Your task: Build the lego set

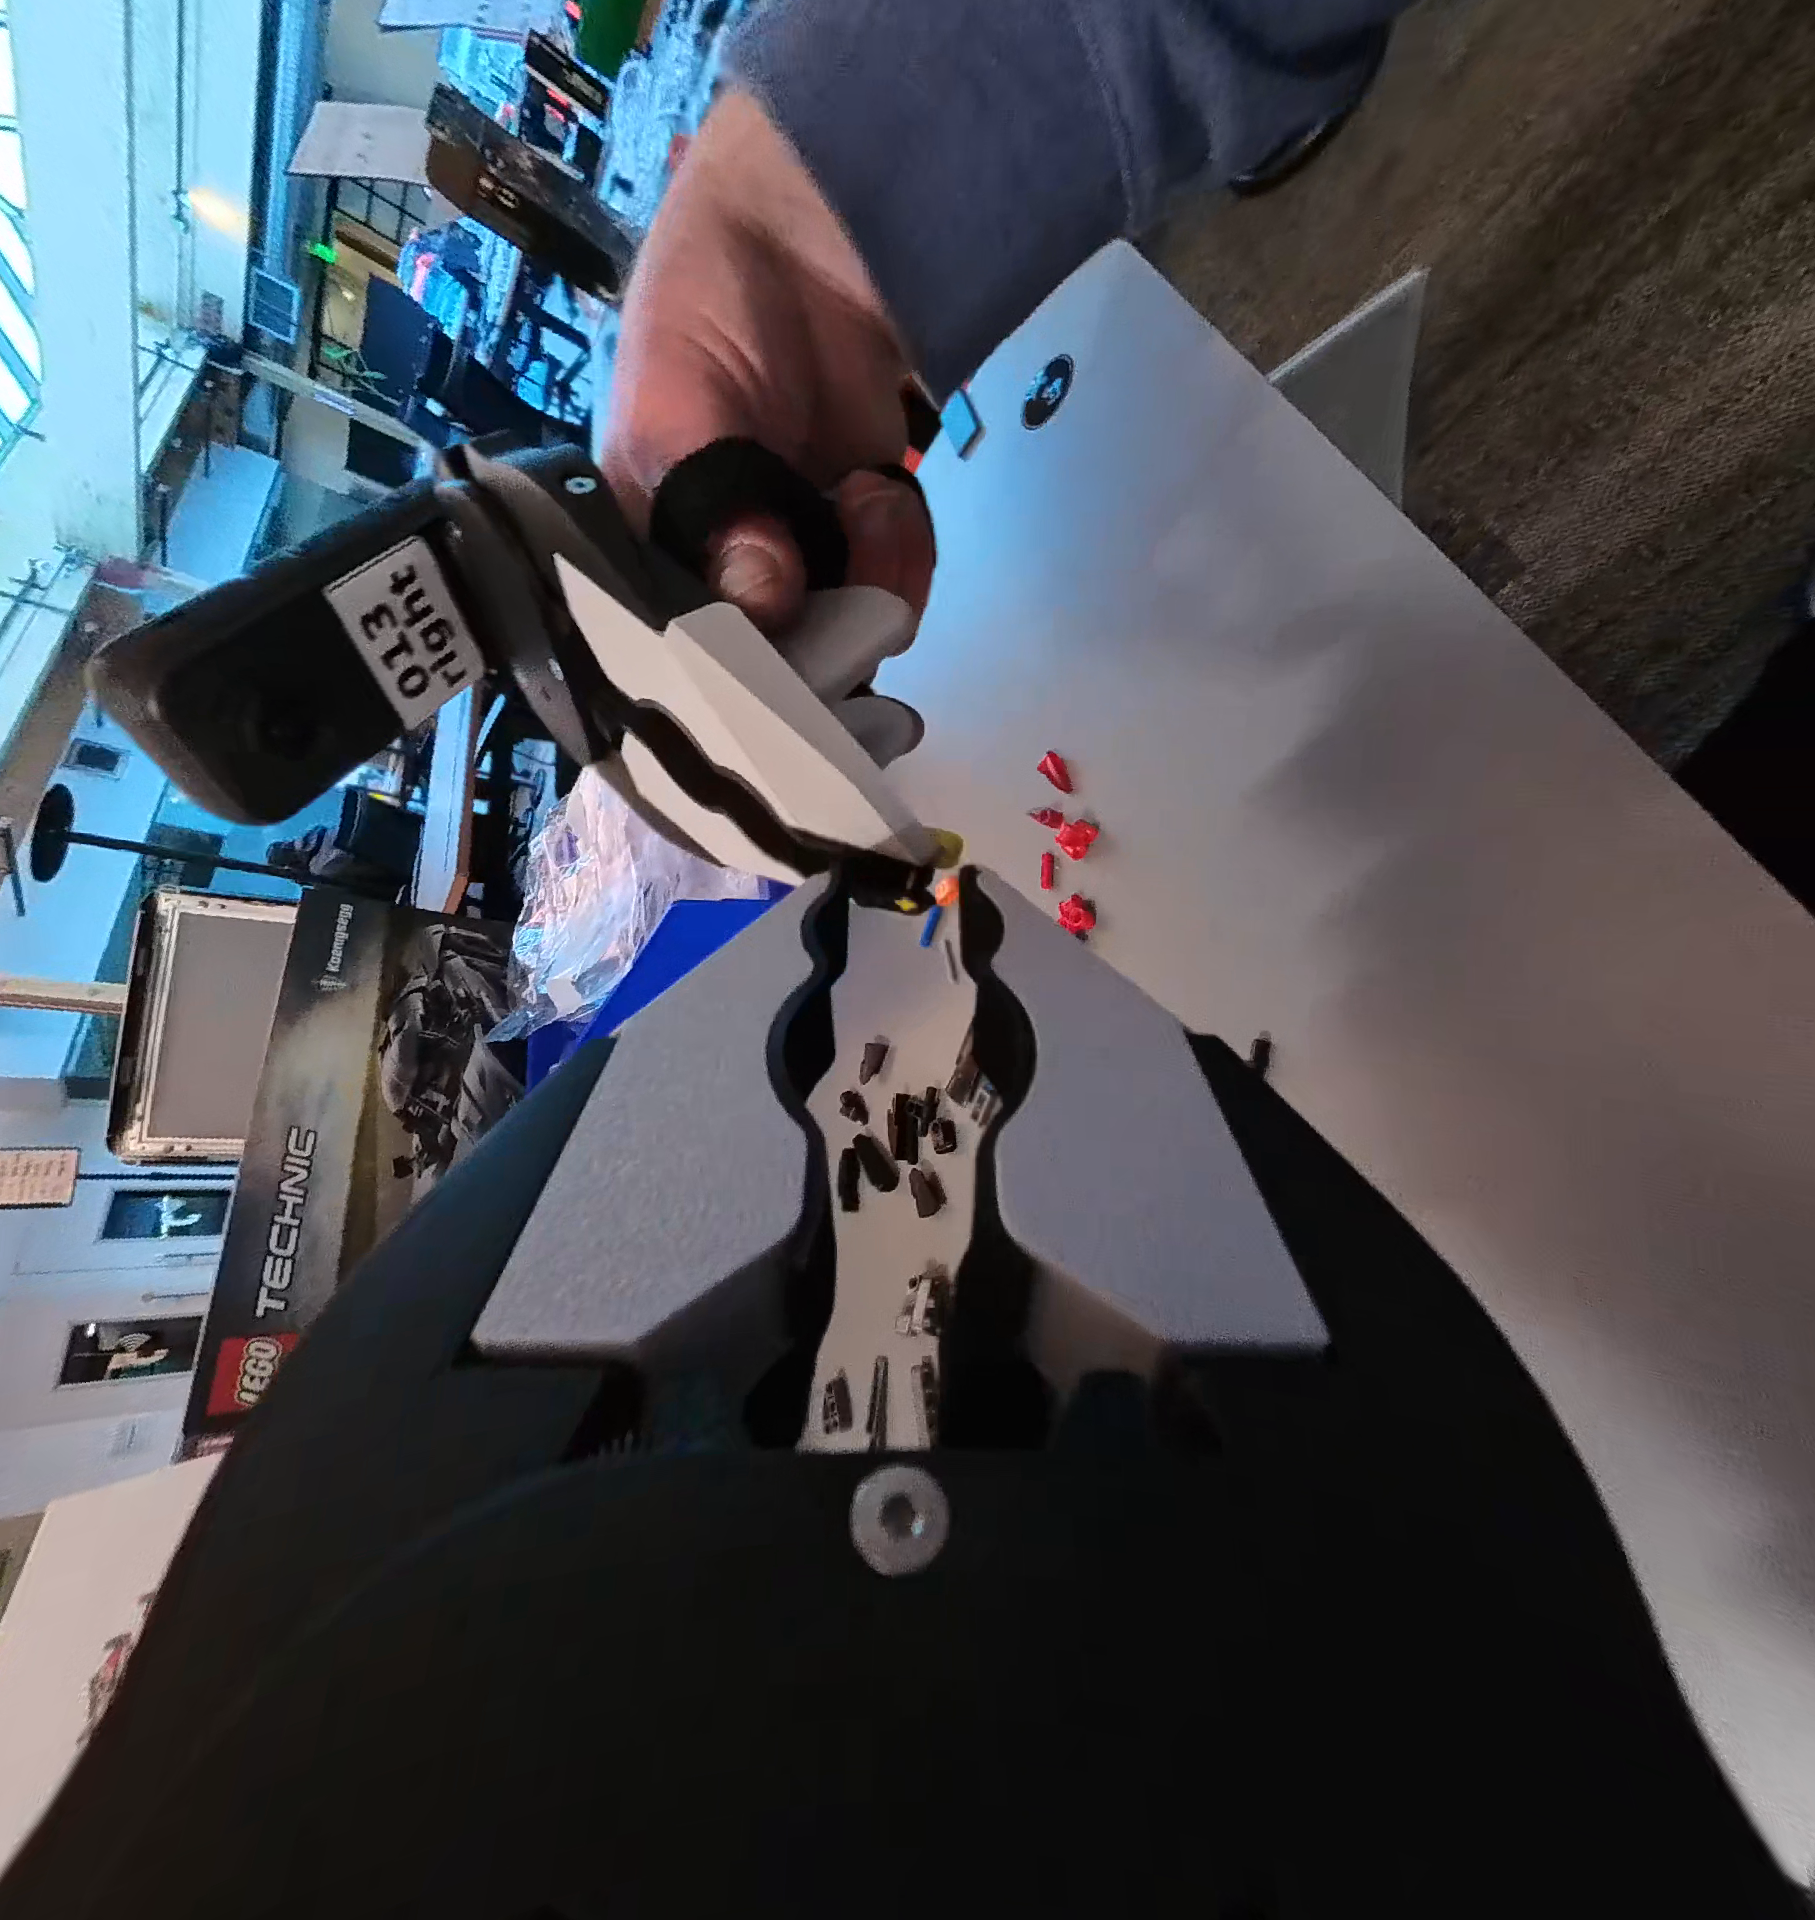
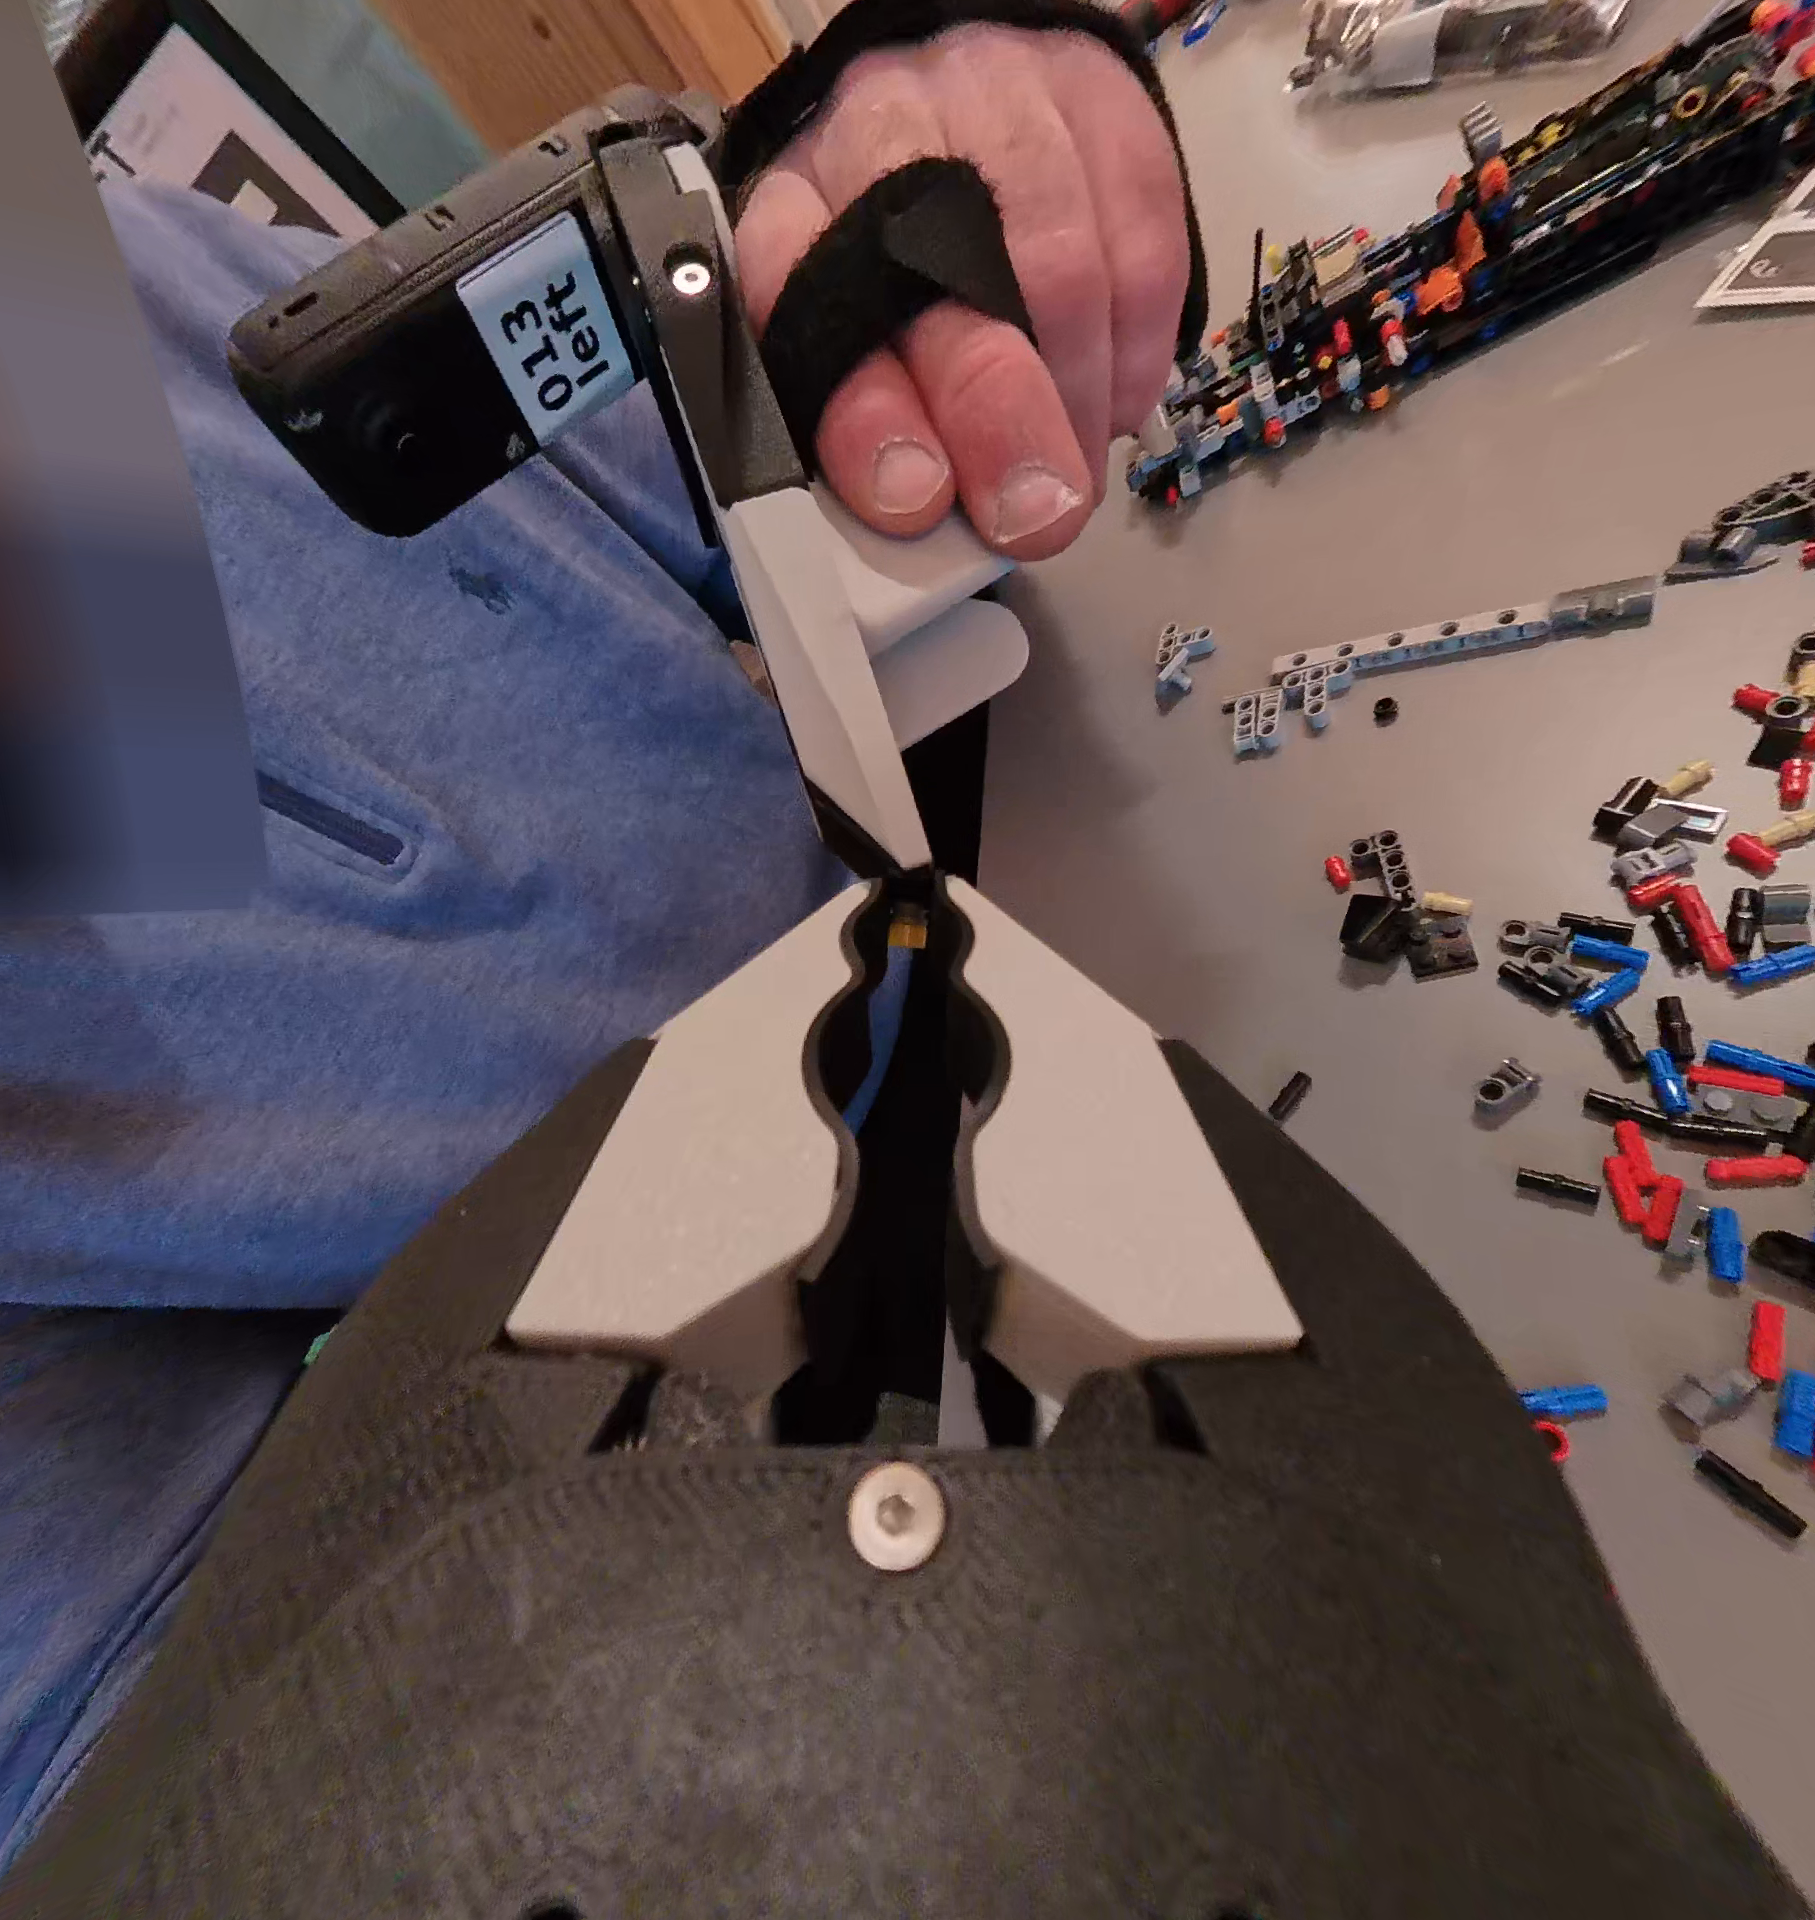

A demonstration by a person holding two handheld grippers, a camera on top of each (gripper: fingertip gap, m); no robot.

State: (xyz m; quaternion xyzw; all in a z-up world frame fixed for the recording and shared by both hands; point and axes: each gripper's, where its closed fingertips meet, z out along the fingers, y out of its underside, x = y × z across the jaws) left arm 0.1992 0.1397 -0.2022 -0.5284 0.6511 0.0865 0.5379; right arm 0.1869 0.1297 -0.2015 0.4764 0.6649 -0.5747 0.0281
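**Joining two small pieces in mid-air**

A small black and yellow piece is pinched in the right gripper; the left gripper is closed on its black mate above the worktop. Pieces should be aligned squarely, then pressed gently

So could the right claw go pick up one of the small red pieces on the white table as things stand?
Probably not yet: the right claw is shut on a small black and yellow piece it shares with the left claw. The small red pieces lie in the open.
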